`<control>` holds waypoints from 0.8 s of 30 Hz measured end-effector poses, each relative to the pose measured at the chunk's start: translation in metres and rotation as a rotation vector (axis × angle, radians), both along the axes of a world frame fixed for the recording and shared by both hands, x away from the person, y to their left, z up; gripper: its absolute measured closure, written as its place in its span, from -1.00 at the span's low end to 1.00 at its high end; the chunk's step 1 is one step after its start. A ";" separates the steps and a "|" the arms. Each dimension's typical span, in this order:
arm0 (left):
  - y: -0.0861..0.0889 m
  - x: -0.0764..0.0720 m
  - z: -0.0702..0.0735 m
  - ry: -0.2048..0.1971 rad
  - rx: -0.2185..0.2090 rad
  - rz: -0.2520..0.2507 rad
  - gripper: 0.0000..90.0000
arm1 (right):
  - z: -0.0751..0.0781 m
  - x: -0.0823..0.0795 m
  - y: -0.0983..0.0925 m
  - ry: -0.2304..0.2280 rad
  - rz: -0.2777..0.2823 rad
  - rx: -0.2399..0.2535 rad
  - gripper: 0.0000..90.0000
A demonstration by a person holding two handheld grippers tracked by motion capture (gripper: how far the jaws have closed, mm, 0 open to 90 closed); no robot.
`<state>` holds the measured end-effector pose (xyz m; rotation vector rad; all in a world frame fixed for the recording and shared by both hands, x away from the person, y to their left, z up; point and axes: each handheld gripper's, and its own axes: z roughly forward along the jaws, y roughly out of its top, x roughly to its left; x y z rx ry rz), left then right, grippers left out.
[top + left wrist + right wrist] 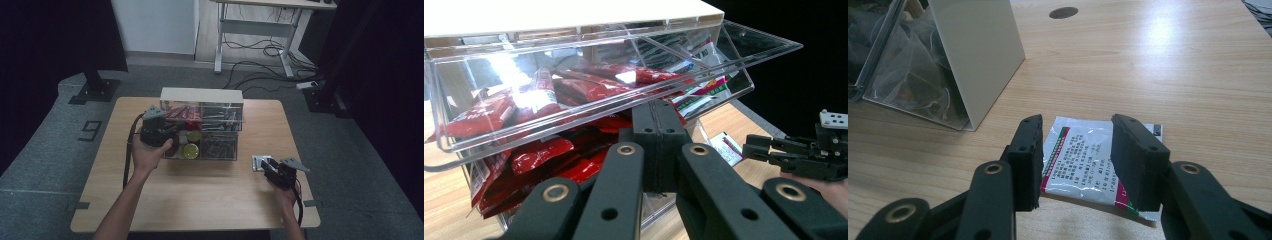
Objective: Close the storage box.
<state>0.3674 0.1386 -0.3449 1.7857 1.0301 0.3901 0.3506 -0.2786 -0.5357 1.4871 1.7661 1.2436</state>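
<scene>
Clear lid (589,75) — glare over red packets (574,92)

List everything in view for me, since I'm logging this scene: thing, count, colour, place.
Clear organiser box: one, transparent with white top, table's far middle.
Flap: one, clear, lifted at the box's upper left bin.
Red sachets: many, red, upper left bin.
Foil sachet: one, silver-white with red-green edge, on table right of box.
Table: one, light wood.
Desk: one, white-framed, background.
Left gripper: black, jaws shut, at the flap.
Right gripper: black, jaws open around the foil sachet.
</scene>
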 end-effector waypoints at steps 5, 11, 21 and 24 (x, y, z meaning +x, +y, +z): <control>0.001 0.000 -0.004 0.012 0.000 -0.004 1.00 | -0.001 0.000 0.001 0.003 0.003 -0.002 0.23; 0.001 0.000 -0.008 0.018 -0.002 -0.003 1.00 | -0.002 0.000 0.001 0.006 0.003 -0.003 0.24; 0.002 -0.001 -0.008 0.018 -0.002 -0.002 1.00 | -0.002 0.000 0.001 0.006 0.003 0.001 0.24; 0.002 -0.002 -0.009 0.017 -0.005 -0.005 0.99 | -0.002 0.000 0.001 0.005 0.003 0.001 0.24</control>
